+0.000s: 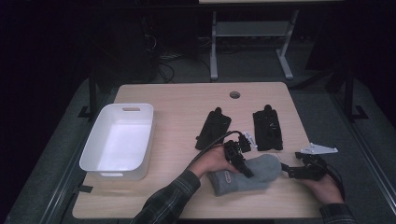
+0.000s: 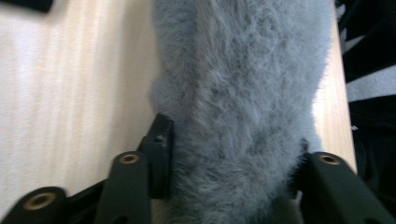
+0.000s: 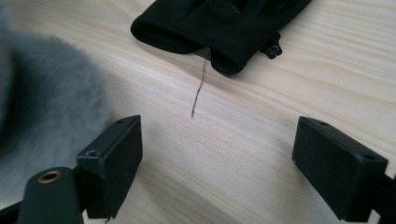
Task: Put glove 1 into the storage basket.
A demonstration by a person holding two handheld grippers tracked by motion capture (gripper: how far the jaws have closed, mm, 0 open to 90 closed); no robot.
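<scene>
My left gripper [image 2: 233,154] has its pads pressed into both flanks of the grey fuzzy mitten [image 2: 243,93], pinching it across its width; the mitten runs away from the pads, lying flat on the wooden table [image 2: 70,84]. My right gripper [image 3: 217,158] stands with its pads spread wide and bare wood between them; the mitten's rounded end sits just beside its left-hand pad [image 3: 114,161], not touching as far as I can tell. Beyond those spread pads lies a black glove [image 3: 219,23], a loose thread trailing from its cuff. In the high view a second black glove [image 1: 213,128] lies past my left gripper, and the white bin [image 1: 119,140] sits well off to its left.
</scene>
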